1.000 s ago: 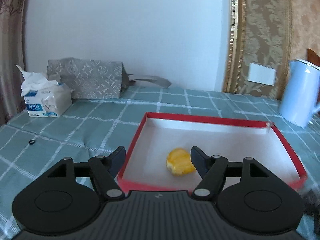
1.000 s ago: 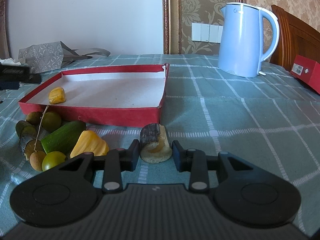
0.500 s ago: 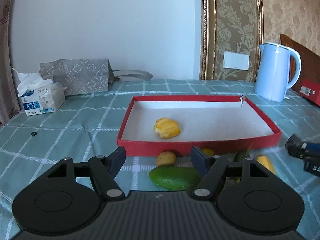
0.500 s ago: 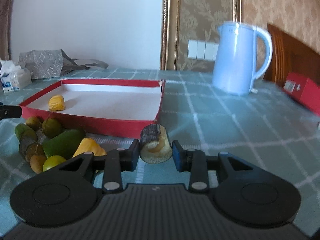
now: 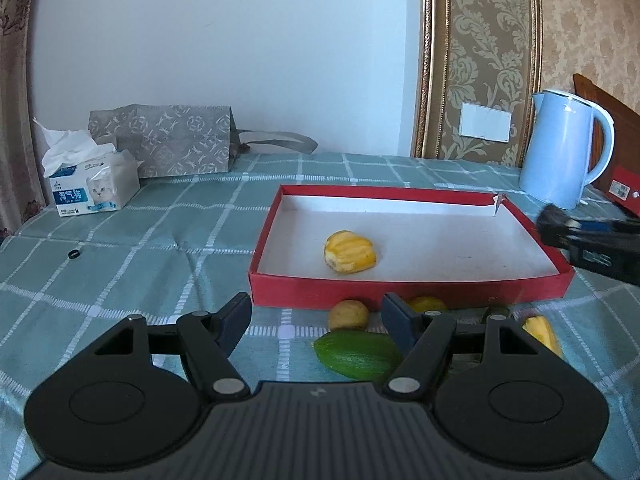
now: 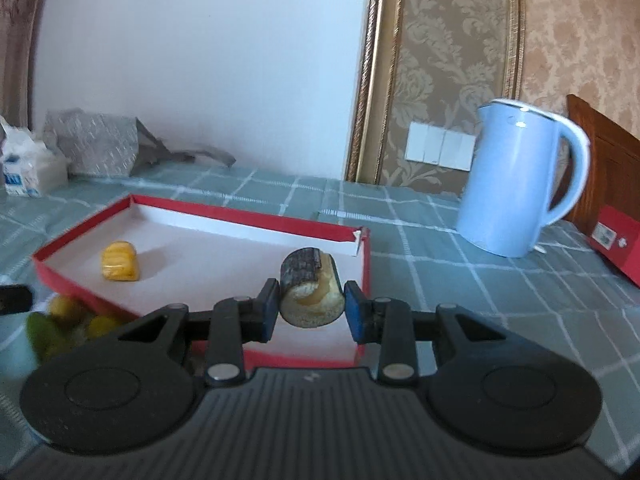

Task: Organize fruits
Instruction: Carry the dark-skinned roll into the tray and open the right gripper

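Observation:
A red tray (image 5: 408,291) (image 6: 80,294) with a white floor holds one yellow fruit piece (image 5: 350,251) (image 6: 119,266). My right gripper (image 6: 308,310) is shut on a dark-skinned, pale-fleshed fruit chunk (image 6: 310,294) and holds it above the tray's near right part. My left gripper (image 5: 316,322) is open and empty, in front of the tray. Before it lie a green fruit (image 5: 358,354), a small brown round fruit (image 5: 349,315), a yellow-green fruit (image 5: 426,304) and a yellow piece (image 5: 540,334). The same pile shows blurred in the right wrist view (image 6: 64,320).
A pale blue kettle (image 5: 560,160) (image 6: 516,178) stands at the back right beside a red box (image 6: 616,236). A tissue pack (image 5: 90,182) and a grey patterned bag (image 5: 168,142) stand at the back left. A small black ring (image 5: 74,255) lies on the checked cloth.
My right gripper has lifted the fruit chunk off the cloth and carried it over the tray. My left gripper has drawn back from the tray, bringing the loose fruits into view.

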Demonstrator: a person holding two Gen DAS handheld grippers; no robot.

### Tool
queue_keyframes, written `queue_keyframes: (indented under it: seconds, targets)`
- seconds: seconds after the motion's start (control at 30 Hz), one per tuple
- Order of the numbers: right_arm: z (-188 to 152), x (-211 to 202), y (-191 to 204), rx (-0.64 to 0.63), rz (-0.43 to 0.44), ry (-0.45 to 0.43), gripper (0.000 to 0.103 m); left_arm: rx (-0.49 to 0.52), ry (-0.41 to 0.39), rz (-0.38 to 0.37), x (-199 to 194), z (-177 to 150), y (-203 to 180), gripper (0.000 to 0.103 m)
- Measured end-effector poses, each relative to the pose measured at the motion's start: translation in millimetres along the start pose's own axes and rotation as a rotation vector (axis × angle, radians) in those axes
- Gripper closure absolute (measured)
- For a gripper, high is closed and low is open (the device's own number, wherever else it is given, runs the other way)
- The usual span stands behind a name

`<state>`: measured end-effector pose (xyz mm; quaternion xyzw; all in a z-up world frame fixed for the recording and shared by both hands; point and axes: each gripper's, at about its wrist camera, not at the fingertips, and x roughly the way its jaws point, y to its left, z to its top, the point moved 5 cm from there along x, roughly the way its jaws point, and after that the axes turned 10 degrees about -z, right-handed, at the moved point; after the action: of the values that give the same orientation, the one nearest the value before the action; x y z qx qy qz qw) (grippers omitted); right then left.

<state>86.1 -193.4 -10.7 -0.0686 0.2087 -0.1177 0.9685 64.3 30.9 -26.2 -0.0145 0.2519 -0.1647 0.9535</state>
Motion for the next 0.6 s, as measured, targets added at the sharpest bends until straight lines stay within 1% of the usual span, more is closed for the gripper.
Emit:
queue_keyframes:
  seconds: [0.1, 0.23, 0.3, 0.43, 0.5, 0.53, 0.57, 0.6]
  targets:
    - [0.2, 22.8, 10.1, -0.005, 0.007, 0.050, 0.070, -0.004, 0.012, -0.001, 2.4, -0.6, 1.0, 0.032]
    - [-4.0, 46.7, 14.3, 0.040, 0.035, 0.126, 0.070, 0.002, 0.029, 0.003, 6.7, -1.0, 1.2, 0.032]
    - [-7.5, 51.4, 15.1, 0.040, 0.023, 0.131, 0.070, 0.003, 0.036, -0.005, 7.8, -1.6, 0.7, 0.032]
    - [-12.2, 54.0, 10.6, 0.072, 0.034, 0.153, 0.070, 0.018, 0.043, -0.007, 9.0, -2.7, -1.9, 0.032]
    - [-13.4, 53.2, 7.8, 0.084, 0.020, 0.145, 0.060, 0.022, 0.046, -0.004, 9.8, -3.4, -2.4, 0.032]
    - [-13.5, 53.3, 6.4, 0.086, 0.016, 0.143, 0.058, 0.022, 0.046, -0.003, 9.8, -3.6, -2.5, 0.032]
    - [-14.0, 53.1, 5.3, 0.089, 0.014, 0.143, 0.053, 0.022, 0.046, -0.004, 9.9, -3.5, -2.5, 0.032]
    - [-14.7, 52.3, 3.8, 0.096, 0.015, 0.143, 0.051, 0.021, 0.047, -0.005, 9.9, -3.7, -2.4, 0.032]
